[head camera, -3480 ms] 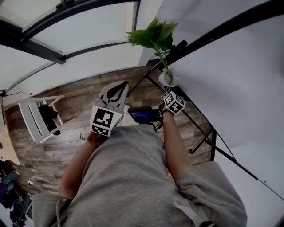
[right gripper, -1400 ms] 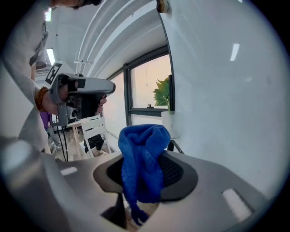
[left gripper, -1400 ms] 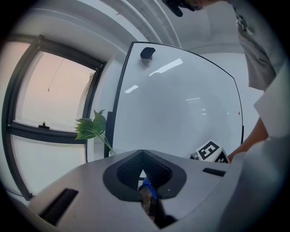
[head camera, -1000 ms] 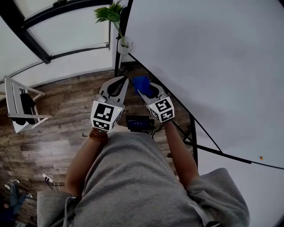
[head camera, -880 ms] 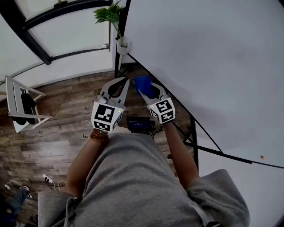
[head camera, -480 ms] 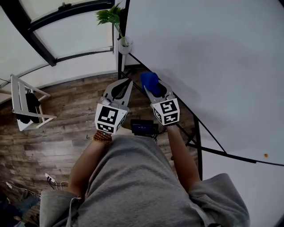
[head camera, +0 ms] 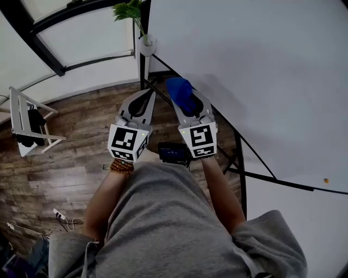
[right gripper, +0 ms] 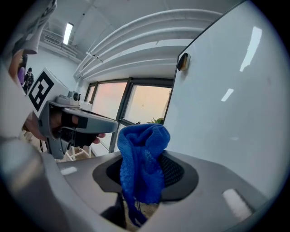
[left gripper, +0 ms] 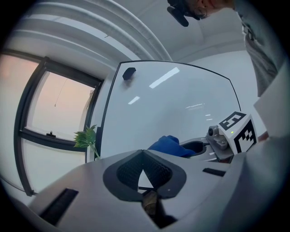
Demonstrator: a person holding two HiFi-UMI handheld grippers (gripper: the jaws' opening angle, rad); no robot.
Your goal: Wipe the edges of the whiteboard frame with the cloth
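Blue cloth (head camera: 179,90) beside the frame (head camera: 255,158)
The right hand-held gripper (head camera: 178,95) clamps it, left hand-held gripper (head camera: 151,95) closed empty; press firmly along the edge just ahead

A: What's in the way on the right?
B: The whiteboard (head camera: 261,76) fills that side; its black frame (head camera: 293,183) runs just beside the right tool (head camera: 184,100) and the cloth (head camera: 176,87) it clamps. A potted plant (head camera: 130,10) stands at the far corner.
A: Left?
B: Open floor (head camera: 70,152) past the left tool (head camera: 142,100); a chair (head camera: 19,111) well apart.
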